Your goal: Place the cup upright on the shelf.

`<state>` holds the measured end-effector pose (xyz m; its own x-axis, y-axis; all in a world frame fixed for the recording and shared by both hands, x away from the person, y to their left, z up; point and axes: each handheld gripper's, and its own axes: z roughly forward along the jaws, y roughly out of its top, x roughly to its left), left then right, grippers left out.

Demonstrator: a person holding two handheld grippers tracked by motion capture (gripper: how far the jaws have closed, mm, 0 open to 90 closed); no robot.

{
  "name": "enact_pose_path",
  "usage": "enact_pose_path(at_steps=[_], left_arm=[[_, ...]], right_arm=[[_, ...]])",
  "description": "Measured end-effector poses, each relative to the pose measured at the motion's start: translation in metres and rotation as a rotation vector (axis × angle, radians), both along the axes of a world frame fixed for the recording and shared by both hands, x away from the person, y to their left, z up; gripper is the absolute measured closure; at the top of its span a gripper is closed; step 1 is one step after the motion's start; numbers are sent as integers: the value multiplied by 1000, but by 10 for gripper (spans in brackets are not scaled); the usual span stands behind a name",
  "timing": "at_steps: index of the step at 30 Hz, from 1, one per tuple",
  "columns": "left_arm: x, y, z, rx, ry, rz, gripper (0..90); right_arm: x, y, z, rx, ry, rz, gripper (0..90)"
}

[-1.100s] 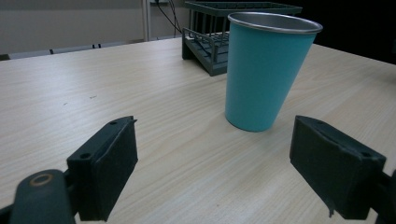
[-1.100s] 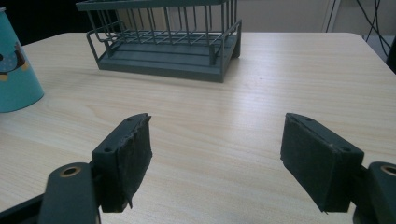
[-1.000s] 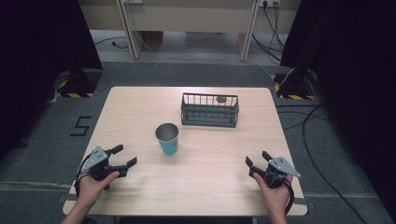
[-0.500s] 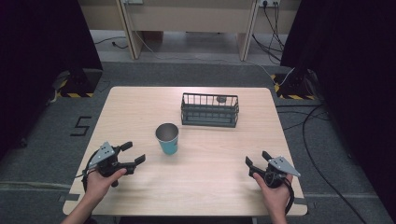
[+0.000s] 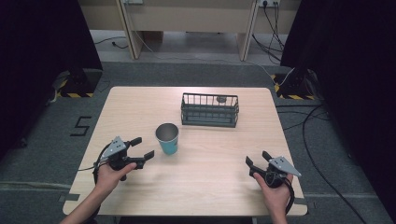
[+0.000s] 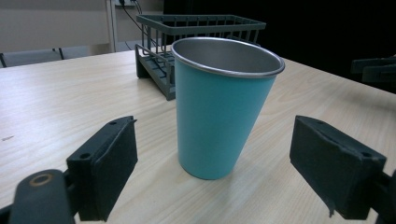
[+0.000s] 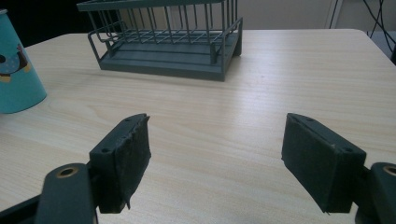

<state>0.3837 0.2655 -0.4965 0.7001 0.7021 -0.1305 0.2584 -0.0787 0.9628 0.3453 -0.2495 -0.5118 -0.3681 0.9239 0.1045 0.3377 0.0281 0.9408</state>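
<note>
Cup (image 5: 167, 138) stands upright near the middle of the counter (image 5: 140, 105), open mouth up, teal wall with a bare metal rim and inside. Long axis vertical, wider at the top than at the base.

Left tongs (image 5: 142, 149) sit just beside it on the person's left, not touching. Jaws spread wide. In the left gripper view the cup (image 6: 224, 109) is dead ahead, centred between the two pads (image 6: 114, 165), with clear gap on both sides. Approach line looks already set: straight forward along the counter, then close on the lower half of the wall.

Right tongs (image 5: 255, 161) rest near the front right edge, well apart from the cup. Jaws also wide, nothing between them. From the right gripper view the cup (image 7: 16, 70) sits off at the far left edge, so that hand is badly placed for it.

Judgement: left hand is the nearer one by a wide margin and takes the grab.

Wire rack (image 5: 209, 110) stands beyond the cup, toward the far right of the counter, separate from it. Small dark item at its back edge, too small to identify.

Risk: tapered wall, so a squeeze too high may push the cup down and out; too fast an advance could tip it.
</note>
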Motion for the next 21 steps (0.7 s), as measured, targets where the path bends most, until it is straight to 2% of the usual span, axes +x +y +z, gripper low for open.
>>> enact_pose_path(at_steps=[8, 21], left_arm=[[10, -17, -4, 23, 0, -26, 143], [24, -36, -6, 33, 2, -37, 143]], right_arm=[[0, 0, 0, 4, 3, 3, 246], [0, 0, 0, 6, 7, 7, 247]])
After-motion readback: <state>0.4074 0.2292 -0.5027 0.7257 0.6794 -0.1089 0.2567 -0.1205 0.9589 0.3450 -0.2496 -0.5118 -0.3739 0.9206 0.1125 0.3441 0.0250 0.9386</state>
